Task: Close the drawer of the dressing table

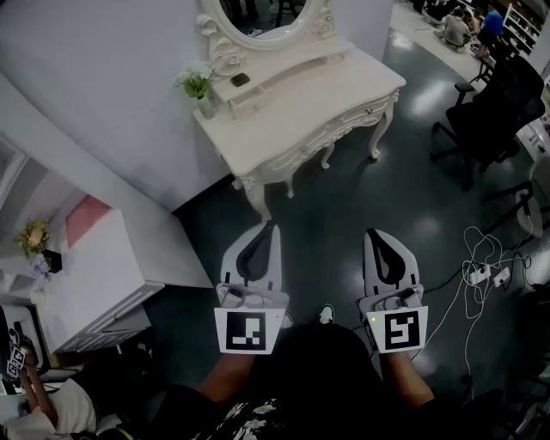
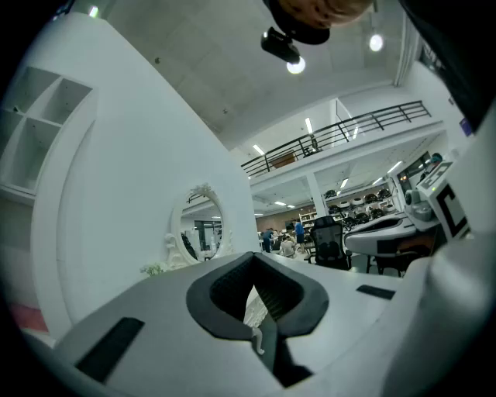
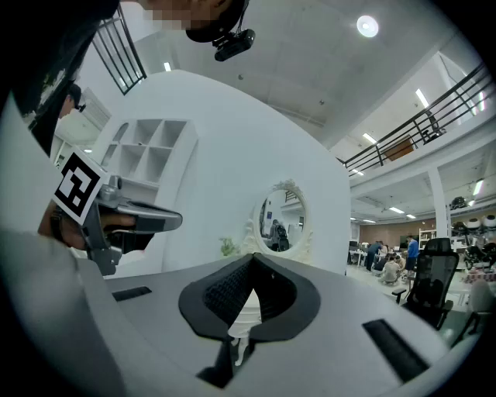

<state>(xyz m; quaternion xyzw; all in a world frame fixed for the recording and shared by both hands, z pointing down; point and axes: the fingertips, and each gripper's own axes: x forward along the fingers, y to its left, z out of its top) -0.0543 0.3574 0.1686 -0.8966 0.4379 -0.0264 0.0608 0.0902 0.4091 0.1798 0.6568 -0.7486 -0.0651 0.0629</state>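
Note:
The white dressing table (image 1: 284,129) with its oval mirror (image 1: 262,17) stands against the wall ahead, some way off across the dark floor. A small drawer (image 1: 247,93) in its raised top shelf seems to stick out slightly, with a dark item on top. Both grippers are held level in front of me, well short of the table. My left gripper (image 1: 271,226) is shut and empty, and my right gripper (image 1: 372,232) is shut and empty too. The mirror (image 2: 203,225) shows past the left gripper (image 2: 252,257). In the right gripper view the mirror (image 3: 280,221) rises above the right gripper (image 3: 249,257).
A green plant in a vase (image 1: 199,86) stands on the table's left corner. A black office chair (image 1: 494,112) is at the right. A power strip with cables (image 1: 481,273) lies on the floor. A white cabinet (image 1: 94,284) stands at the left, and a person sits at the lower left.

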